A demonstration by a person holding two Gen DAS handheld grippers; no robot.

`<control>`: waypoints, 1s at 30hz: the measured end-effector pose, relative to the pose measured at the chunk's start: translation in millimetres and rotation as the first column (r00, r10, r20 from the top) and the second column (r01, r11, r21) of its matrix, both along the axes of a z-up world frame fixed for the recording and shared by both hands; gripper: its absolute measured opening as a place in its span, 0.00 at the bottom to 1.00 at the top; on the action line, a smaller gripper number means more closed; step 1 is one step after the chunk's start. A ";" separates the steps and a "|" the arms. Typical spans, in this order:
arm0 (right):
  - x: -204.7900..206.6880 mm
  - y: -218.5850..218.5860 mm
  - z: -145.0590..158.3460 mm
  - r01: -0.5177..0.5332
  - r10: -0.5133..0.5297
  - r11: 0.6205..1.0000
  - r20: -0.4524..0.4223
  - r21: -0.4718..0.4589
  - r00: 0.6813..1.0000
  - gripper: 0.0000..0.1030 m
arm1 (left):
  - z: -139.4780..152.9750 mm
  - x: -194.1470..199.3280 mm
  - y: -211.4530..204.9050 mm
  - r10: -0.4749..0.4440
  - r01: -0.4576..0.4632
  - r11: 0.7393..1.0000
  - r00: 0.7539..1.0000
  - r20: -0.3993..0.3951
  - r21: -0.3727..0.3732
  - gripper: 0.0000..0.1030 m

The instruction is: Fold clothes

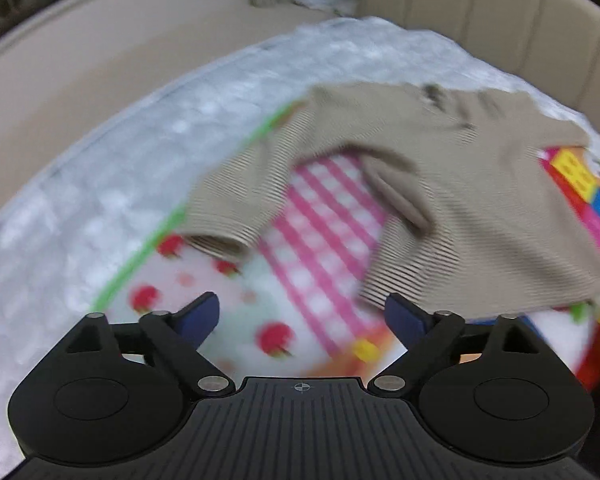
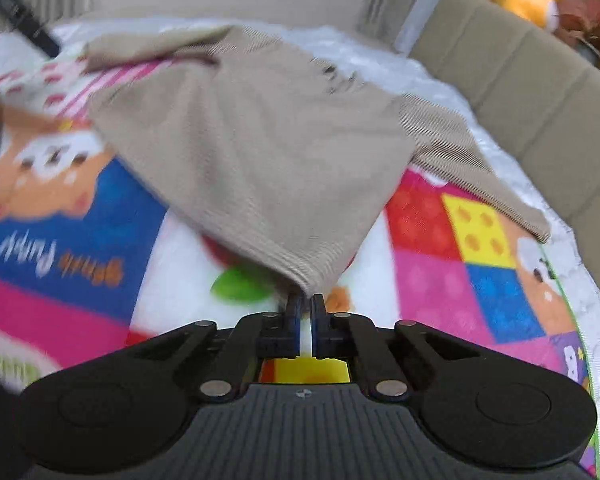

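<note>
Closest to the right wrist lens, my right gripper [image 2: 307,300] has its jaws pinched nearly together on a hem corner of the beige sweater [image 2: 260,152], and the cloth rises from that point in a tented cone. Left gripper [image 1: 302,314] is spread wide with nothing between its blue pads [image 1: 202,312], hovering over the play mat [image 1: 260,320] just short of the sweater's near hem. Both views are motion-blurred, so fine detail is soft.

Sweater sits mostly on the colourful mat, which lies over a pale quilted cover [image 1: 80,200]; its far part reaches toward that cover. One sleeve [image 1: 236,204] trails toward my left in the left wrist view, cuff end on the mat edge. The other sleeve [image 2: 472,168] lies off to the right in the right wrist view. A dark mark near the collar [image 1: 440,100] is visible, too blurred to read.

Handling call: fine ribbed knit, looks light and limp, no stiffness, drapes straight from a single pinch. It will stretch and sag if lifted from one corner only, and likely drags on the mat rather than slides. Not fragile. Best holds, I judge, are the ribbed hem corners and cuffs, where the fabric is thicker; the free hem corner near my left gripper looks like the matching grip. Fold stage unclear: body reads partly lifted, not flat.
</note>
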State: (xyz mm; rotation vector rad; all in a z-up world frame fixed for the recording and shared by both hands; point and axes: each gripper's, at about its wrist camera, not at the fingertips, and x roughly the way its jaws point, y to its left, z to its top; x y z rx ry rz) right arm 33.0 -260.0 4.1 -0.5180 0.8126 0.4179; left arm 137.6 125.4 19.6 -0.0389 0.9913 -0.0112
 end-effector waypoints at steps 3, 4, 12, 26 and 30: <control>-5.1 -1.7 5.0 -0.013 0.013 1.000 0.005 -0.007 1.000 0.08 | -6.3 9.0 -18.5 -0.051 0.052 0.997 0.998 0.021 -0.057 0.92; -4.5 -2.9 7.6 -0.012 0.012 1.000 0.009 -0.005 1.000 0.11 | -9.5 14.7 -26.2 -0.071 0.073 0.996 0.997 0.040 -0.053 0.93; -1.7 -13.6 17.9 0.023 -0.024 1.000 0.045 0.006 0.999 0.34 | -81.5 67.8 -77.8 -0.232 0.235 0.970 0.971 -0.063 0.057 0.79; 36.0 -15.7 8.8 0.182 -0.189 0.969 0.029 0.167 0.982 0.54 | -44.4 14.7 -42.5 -0.218 0.170 0.958 0.955 -0.201 -0.231 0.20; 61.5 -22.3 -2.4 0.332 -0.330 0.898 -0.057 0.288 0.942 0.55 | -32.6 27.5 -31.1 -0.097 0.067 0.957 0.991 -0.094 -0.283 0.88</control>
